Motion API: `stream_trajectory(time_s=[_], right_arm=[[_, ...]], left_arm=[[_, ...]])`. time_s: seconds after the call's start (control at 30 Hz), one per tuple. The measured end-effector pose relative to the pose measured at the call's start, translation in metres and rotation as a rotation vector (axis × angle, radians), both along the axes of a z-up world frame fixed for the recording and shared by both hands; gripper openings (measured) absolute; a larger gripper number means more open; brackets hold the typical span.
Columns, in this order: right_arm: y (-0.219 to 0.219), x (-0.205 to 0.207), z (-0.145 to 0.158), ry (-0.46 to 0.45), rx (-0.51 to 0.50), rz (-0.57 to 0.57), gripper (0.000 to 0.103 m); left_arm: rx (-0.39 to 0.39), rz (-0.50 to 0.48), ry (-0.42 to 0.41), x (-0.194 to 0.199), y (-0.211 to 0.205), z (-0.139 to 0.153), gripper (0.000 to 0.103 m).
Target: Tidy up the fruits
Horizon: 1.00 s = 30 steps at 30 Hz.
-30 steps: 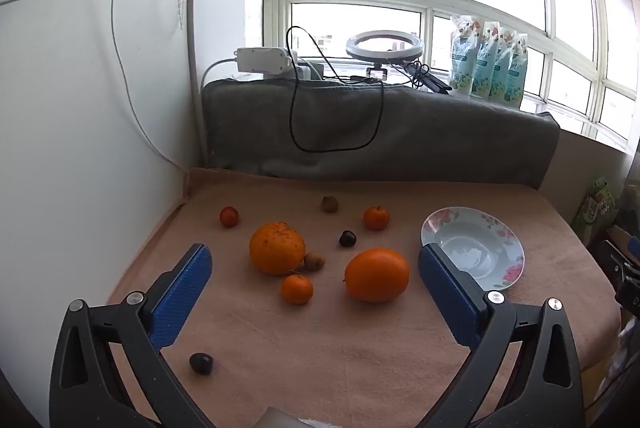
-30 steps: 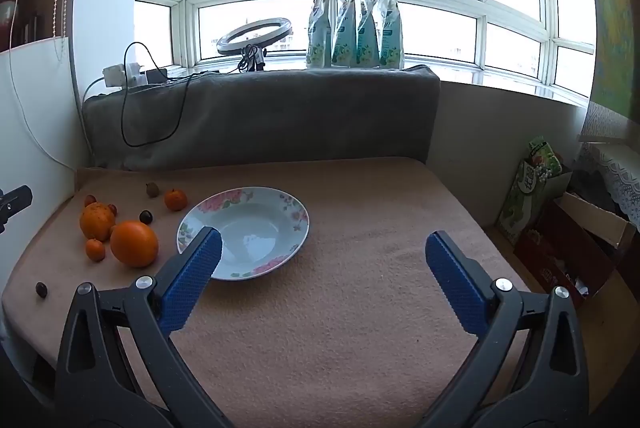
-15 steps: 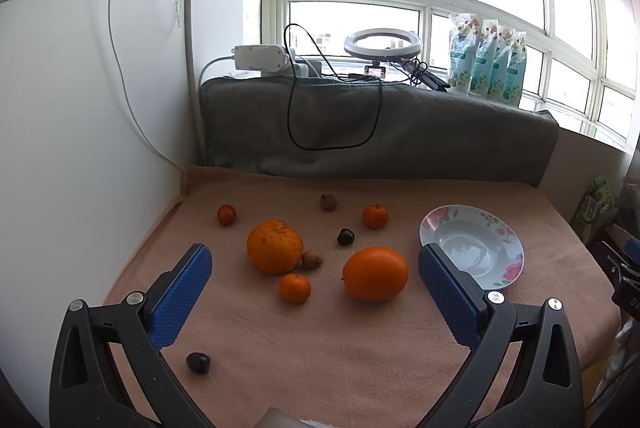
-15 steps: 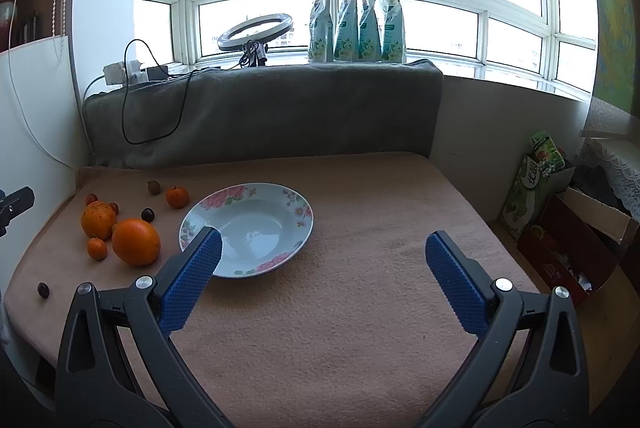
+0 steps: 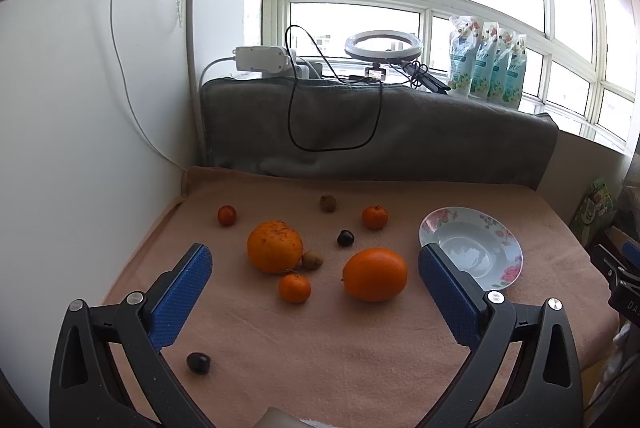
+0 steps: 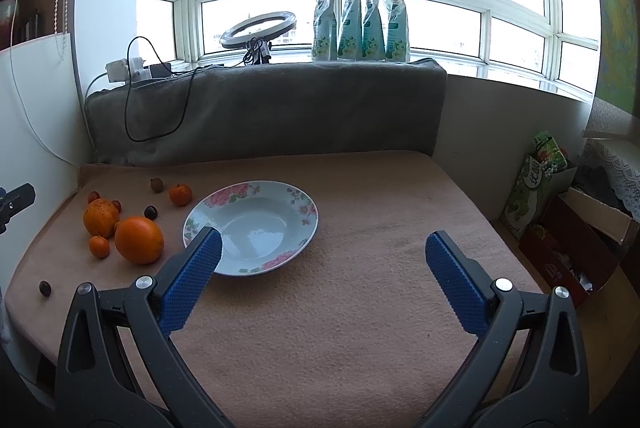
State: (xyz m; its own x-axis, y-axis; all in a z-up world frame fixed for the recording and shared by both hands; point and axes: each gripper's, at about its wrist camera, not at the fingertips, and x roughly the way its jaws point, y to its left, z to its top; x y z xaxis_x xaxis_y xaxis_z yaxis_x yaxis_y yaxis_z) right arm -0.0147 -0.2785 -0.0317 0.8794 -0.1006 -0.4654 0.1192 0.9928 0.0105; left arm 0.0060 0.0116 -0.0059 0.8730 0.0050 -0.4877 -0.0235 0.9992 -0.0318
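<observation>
Fruits lie loose on the tan cloth: a rough large orange, a smooth large orange, small mandarins, brown longans and dark chestnuts. A floral white plate stands empty to their right; it also shows in the right wrist view. My left gripper is open and empty, above the cloth in front of the fruits. My right gripper is open and empty, to the right of the plate.
A grey blanket covers the back ledge, with a power strip, cables and a ring light. Several green pouches stand on the sill. A white panel walls the left side. Boxes sit beyond the right edge.
Both grippers have drifted slightly closer to the table; the fruits and plate appear a little higher in view. Nothing was grasped or moved.
</observation>
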Motion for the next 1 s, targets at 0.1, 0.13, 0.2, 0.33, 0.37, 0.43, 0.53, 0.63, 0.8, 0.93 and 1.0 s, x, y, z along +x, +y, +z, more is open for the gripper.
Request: stream_trajectory(time_s=[0.1,0.13,0.2,0.33,0.37,0.43,0.53,0.63,0.8,0.93,1.0], right_arm=[[0.0002,0.0003,0.0001,0.0,0.002,-0.001,0.103],[0.0001,0.0003,0.0,0.001,0.0,0.0,0.103],[0.0002,0.0002,-0.0001,0.001,0.0,-0.002,0.103],[0.001,0.0012,0.0001,0.003,0.002,-0.002,0.103],[0.0014,0.0012,0.0002,0.003,0.002,-0.002,0.103],[0.0007,0.0011,0.0001,0.003,0.003,-0.001,0.103],[0.0011,0.0014,0.0,0.003,0.003,-0.001,0.103],[0.001,0.0013,-0.0004,0.006,0.004,0.001,0.103],[0.0015,0.0008,-0.0005,0.005,0.004,0.001,0.103],[0.0019,0.0011,-0.0005,0.006,0.004,0.002,0.103],[0.0019,0.0011,-0.0007,0.008,0.004,0.002,0.103]], left_arm=[[-0.002,0.001,-0.001,-0.0003,0.0008,0.0002,0.103],[-0.002,0.001,-0.002,-0.0005,0.0007,0.0002,0.103],[-0.002,0.001,-0.002,-0.0007,0.0005,0.0003,0.103],[-0.002,0.0,-0.003,-0.0007,0.0003,0.0008,0.103],[-0.002,0.0,-0.002,-0.0007,0.0002,0.0008,0.103],[-0.001,0.0,-0.003,-0.0011,-0.0002,0.001,0.103],[-0.002,0.0,-0.004,-0.0014,-0.0003,0.0014,0.103],[-0.002,0.001,-0.002,-0.0014,-0.0005,0.0019,0.103],[-0.004,0.002,-0.005,-0.0016,-0.0003,0.003,0.103],[-0.005,0.001,-0.008,-0.0018,0.0001,0.0041,0.103],[-0.005,0.0,-0.007,-0.0018,0.0002,0.0039,0.103]])
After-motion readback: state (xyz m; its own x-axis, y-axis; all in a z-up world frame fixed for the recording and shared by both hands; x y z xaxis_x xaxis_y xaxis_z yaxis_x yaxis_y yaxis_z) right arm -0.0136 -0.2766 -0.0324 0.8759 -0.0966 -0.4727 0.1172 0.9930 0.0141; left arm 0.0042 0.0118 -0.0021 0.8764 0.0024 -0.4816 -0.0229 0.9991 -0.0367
